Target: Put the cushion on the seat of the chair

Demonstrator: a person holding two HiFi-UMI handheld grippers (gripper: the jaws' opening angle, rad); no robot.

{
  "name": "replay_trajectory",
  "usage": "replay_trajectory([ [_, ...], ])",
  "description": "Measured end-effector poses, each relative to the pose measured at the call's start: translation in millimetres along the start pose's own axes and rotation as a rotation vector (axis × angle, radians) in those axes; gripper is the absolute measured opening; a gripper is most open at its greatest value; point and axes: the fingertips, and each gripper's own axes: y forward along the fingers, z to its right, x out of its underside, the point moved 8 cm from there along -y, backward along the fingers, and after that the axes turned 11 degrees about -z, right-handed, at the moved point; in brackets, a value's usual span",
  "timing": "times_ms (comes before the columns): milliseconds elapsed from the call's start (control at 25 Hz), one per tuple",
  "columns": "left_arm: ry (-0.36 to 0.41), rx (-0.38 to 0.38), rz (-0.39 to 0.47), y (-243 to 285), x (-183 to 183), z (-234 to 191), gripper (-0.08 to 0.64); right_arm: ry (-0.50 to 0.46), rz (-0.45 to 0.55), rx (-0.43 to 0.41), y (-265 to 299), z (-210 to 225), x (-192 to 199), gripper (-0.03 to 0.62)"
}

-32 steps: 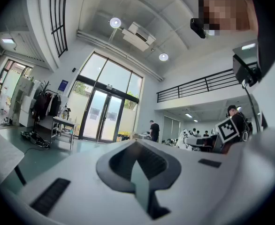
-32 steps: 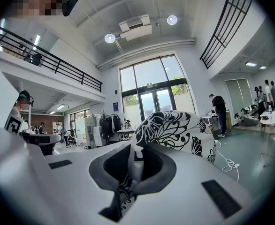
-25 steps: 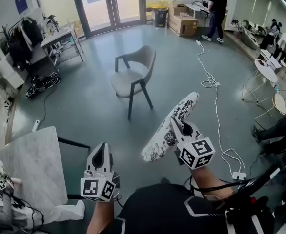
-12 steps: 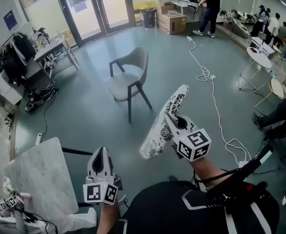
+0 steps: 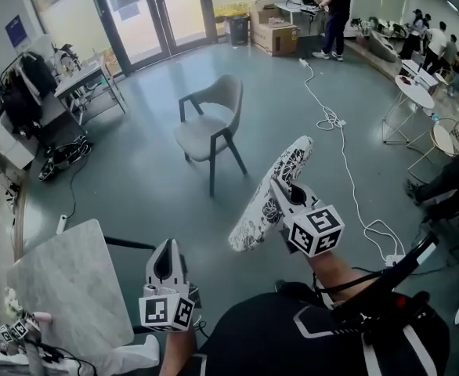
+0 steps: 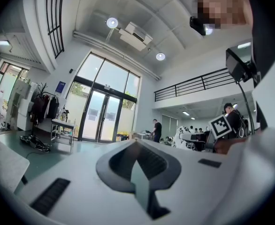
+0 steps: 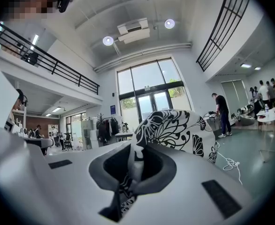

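1. Cushion (image 5: 294, 161), white with a black flower print, is up in the air in front of the person. It is pinched at one edge by the right gripper (image 5: 280, 197) and slants up and away from it.
2. In the right gripper view the jaws are clamped on a fold of the printed fabric, and the rest of the cushion bulges out beyond them.
3. Left gripper (image 5: 167, 255) is held low beside the person's body. Its jaws are closed together with nothing between them.
4. A marble-topped table (image 5: 65, 288) stands just left of the left gripper.
5. Grey chair (image 5: 208, 128) with dark legs stands on the green floor (image 5: 135, 178), well apart from the cushion and beyond it. Its seat (image 5: 200, 138) faces the person's left.
6. A white cable (image 5: 343, 155) runs across the floor right of the chair.
7. Farthest off are glass doors (image 5: 147, 10), a cardboard box (image 5: 276, 37) and a person in black (image 5: 337, 14) standing at a table.
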Motion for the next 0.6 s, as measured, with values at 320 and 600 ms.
replay_trajectory([
  [320, -0.049, 0.084, -0.029, -4, 18, -25, 0.009, -0.006, -0.018, 0.020, 0, -34, 7, 0.023],
  [600, -0.048, 0.090, -0.041, 15, 19, -39, 0.009, -0.034, -0.002, 0.002, 33, -29, -1, 0.023],
])
